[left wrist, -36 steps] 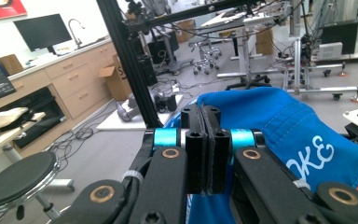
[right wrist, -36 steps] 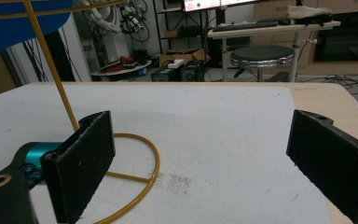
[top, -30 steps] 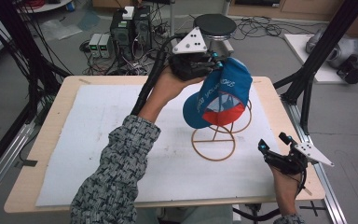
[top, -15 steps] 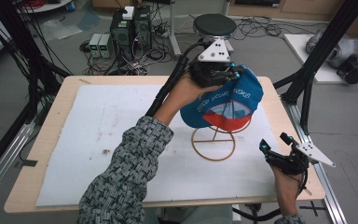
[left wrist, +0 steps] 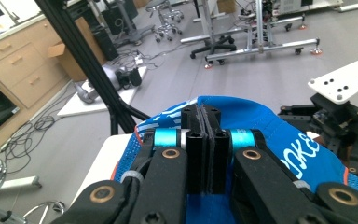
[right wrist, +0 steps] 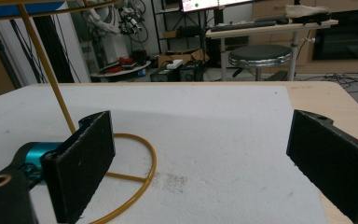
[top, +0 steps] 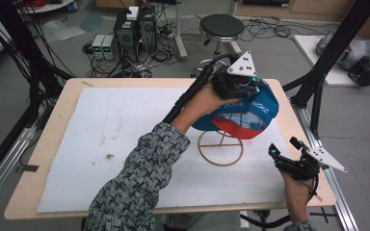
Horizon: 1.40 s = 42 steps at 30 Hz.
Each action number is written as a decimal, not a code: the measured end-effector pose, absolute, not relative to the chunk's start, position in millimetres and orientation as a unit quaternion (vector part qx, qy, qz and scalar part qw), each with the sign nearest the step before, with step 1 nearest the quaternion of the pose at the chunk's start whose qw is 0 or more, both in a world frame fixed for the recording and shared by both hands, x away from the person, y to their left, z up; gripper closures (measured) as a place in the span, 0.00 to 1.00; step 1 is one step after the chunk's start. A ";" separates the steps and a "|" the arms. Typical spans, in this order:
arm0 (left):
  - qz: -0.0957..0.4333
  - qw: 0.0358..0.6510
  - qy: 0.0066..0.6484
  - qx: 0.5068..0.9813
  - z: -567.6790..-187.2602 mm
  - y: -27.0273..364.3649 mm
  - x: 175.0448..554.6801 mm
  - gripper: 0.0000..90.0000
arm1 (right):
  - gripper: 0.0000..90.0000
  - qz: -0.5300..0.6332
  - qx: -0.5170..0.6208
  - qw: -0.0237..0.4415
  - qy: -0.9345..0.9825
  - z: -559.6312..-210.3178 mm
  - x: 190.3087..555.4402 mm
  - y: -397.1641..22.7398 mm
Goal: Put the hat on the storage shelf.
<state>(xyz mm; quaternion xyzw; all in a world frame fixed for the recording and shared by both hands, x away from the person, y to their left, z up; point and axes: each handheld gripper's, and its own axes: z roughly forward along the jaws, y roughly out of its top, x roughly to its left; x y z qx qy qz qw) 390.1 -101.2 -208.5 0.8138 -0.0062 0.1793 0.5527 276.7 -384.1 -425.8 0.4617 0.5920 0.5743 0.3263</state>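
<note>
Lab rm, white mat (top: 101, 130) | L hand-held gripper (top: 241, 86) pinches cap (top: 250, 113) | R hand-held gripper (top: 289, 156) wide

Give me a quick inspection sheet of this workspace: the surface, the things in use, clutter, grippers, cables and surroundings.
Surface: wooden table under a white mat, with small dark specks.
Job's things: blue and red cap over a yellow wire stand.
Clutter: nothing seen.
Grippers: left gripper shut on the cap's top; right gripper open, beside the stand's ring, holding nothing.
Cables: black cable trails from the left gripper; loose cables on the floor.
Surroundings: black stool, computer boxes, black frame posts.
</note>
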 end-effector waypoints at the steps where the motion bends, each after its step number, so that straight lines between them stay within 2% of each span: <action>1: 0.177 0.552 -0.008 0.815 -208.8 -102.4 388.6 0.98 | 0.07 0.574 0.463 0.326 0.592 -425.8 276.6 -384.1; 14: 0.194 0.500 -0.039 0.843 -218.8 -121.7 379.7 0.98 | 0.08 0.572 0.462 0.326 0.594 -426.5 277.3 -383.3; 29: 0.199 0.473 -0.026 0.858 -221.7 -124.7 386.9 0.98 | 0.07 0.573 0.466 0.323 0.592 -426.7 276.6 -385.9; 42: 0.203 0.470 -0.029 0.858 -222.7 -125.5 385.0 0.86 | 0.07 0.573 0.465 0.325 0.591 -426.6 276.8 -385.7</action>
